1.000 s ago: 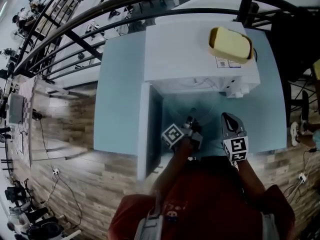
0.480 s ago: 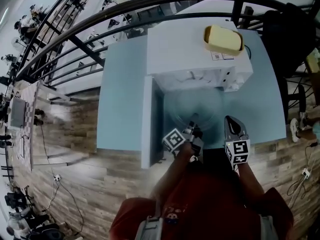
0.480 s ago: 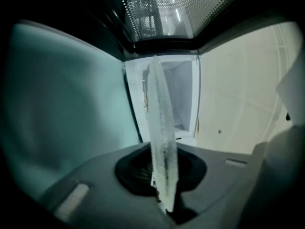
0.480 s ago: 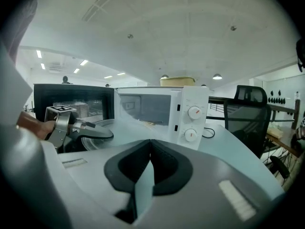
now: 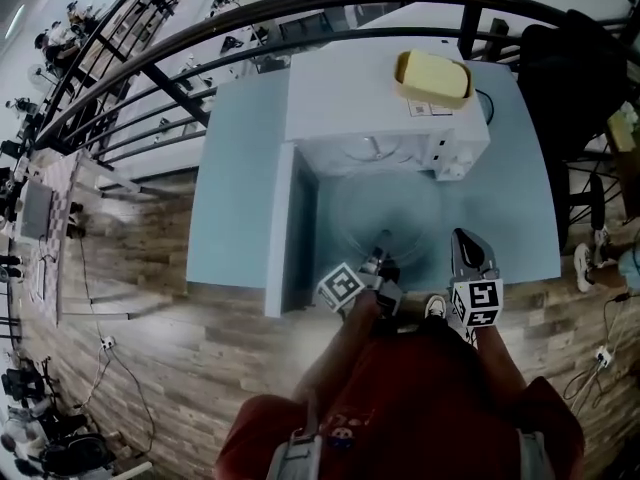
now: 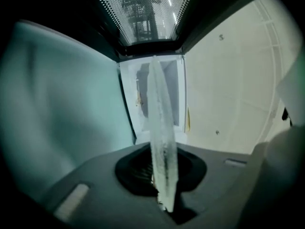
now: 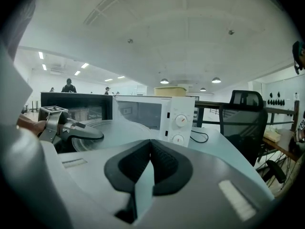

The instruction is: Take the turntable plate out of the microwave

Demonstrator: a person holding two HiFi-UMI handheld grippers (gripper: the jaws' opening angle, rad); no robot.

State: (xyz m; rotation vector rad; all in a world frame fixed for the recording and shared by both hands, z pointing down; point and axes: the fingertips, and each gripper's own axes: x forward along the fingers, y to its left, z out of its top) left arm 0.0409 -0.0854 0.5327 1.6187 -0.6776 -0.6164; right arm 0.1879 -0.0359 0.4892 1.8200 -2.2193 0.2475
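Head view: round, clear glass turntable plate (image 5: 380,208)

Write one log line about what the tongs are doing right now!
left tongs: shut on turntable plate edge | right tongs: shut, empty | turntable plate: in front of open microwave

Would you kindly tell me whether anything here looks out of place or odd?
Only the glass turntable plate: it hangs outside the microwave, beside its open door, pinched by its rim in the left gripper. A yellow tub sits on the microwave. Nothing looks spilled or broken.
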